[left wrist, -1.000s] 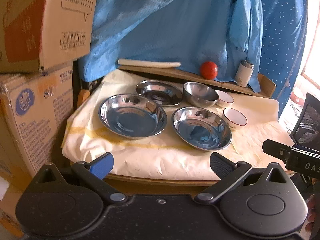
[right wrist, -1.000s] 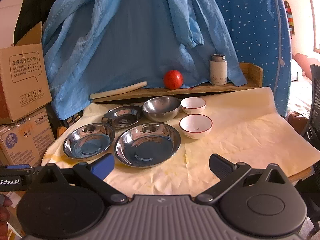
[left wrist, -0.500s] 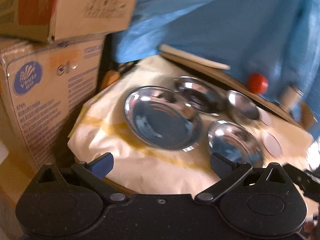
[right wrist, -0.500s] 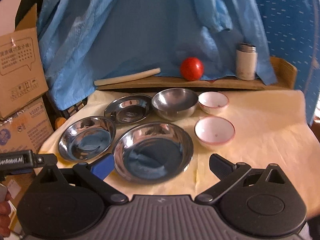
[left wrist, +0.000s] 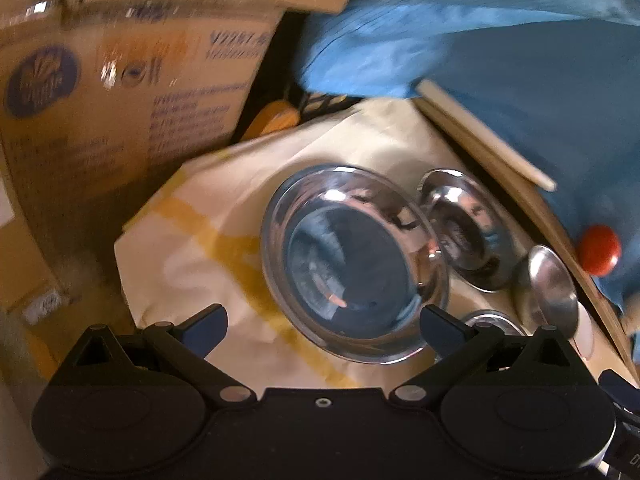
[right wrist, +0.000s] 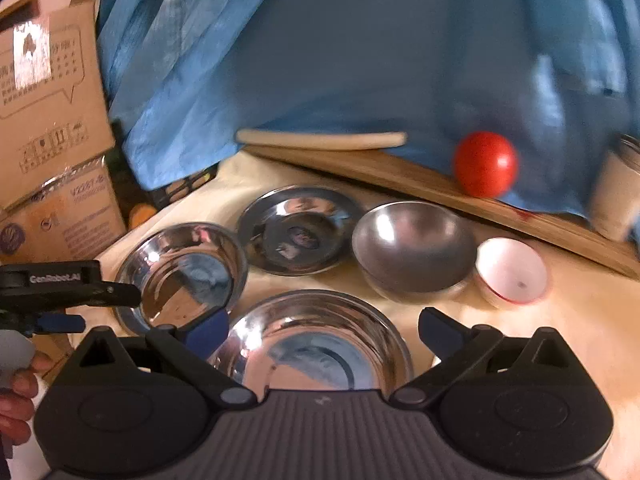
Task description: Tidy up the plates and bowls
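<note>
On the counter (right wrist: pixel 580 320) there were three shallow steel plates (right wrist: pixel 182 276) (right wrist: pixel 300 234) (right wrist: pixel 320 344), one deep steel bowl (right wrist: pixel 412 246) and one white bowl (right wrist: pixel 512 272) in clear sight, with one red tomato (right wrist: pixel 485 164), one pale rolling pin (right wrist: pixel 320 139), and two cardboard boxes (right wrist: pixel 44 80) (right wrist: pixel 64 216) alongside.

a red tomato (right wrist: pixel 485 164) sits on the wooden board (right wrist: pixel 400 178) along the counter's back edge, with a pale rolling pin (right wrist: pixel 320 139) toward the board's left end and a blurred cream canister (right wrist: pixel 618 196) at its right. blue cloth (right wrist: pixel 340 48) hangs behind, cream paper (left wrist: pixel 224 216) covers the counter, and stacked cardboard boxes (left wrist: pixel 120 92) stand past its left edge.
</note>
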The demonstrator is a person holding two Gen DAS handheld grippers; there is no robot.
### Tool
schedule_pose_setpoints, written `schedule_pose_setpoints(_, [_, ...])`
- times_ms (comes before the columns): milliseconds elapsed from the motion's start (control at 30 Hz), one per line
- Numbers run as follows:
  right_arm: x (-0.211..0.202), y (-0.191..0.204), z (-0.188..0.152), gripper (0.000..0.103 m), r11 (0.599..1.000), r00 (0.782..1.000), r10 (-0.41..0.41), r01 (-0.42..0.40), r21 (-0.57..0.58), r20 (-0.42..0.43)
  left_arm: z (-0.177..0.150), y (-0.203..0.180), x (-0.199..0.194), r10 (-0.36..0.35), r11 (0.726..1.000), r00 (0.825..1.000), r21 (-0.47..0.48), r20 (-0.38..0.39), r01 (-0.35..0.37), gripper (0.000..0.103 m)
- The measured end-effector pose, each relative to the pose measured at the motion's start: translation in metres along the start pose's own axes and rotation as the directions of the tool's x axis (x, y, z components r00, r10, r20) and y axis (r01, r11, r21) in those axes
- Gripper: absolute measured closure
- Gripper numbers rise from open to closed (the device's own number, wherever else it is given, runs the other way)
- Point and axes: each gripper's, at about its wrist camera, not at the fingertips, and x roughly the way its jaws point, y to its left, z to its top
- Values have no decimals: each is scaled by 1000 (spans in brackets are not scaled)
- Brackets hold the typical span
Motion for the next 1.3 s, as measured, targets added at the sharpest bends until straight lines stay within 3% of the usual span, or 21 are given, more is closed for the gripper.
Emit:
schedule_pose_setpoints(300, [41,19,33,5,985,988,147,-151,-79,-54,6,4,19,42,993,998,-110,-54,-48,3])
schedule_pose_setpoints(467, [70,27,40,18,981,976,172,-182,-67,-131,9,9,25,-3,993,997,-119,-74,-6,17])
schedule_pose_setpoints(733, [105,54,43,34,985,965,95,-126,-116,-244,15,15,31,-48,991,996,-125,-71,39,38])
schedule_pose_setpoints(800, [111,58,43,37,987,961,78,-112,-113,-264,17,15,33,-56,992,996,-119,-74,47,48])
schedule_pose_setpoints(1000, [128,63,41,47,991,949,67,-99,-90,-307,22,15,40,-66,992,995,-108,-80,57,61])
schedule_pose_setpoints(1300, [142,70,42,65,993,939,64,-95,-76,-338,29,18,46,-69,993,993,-102,-94,59,66])
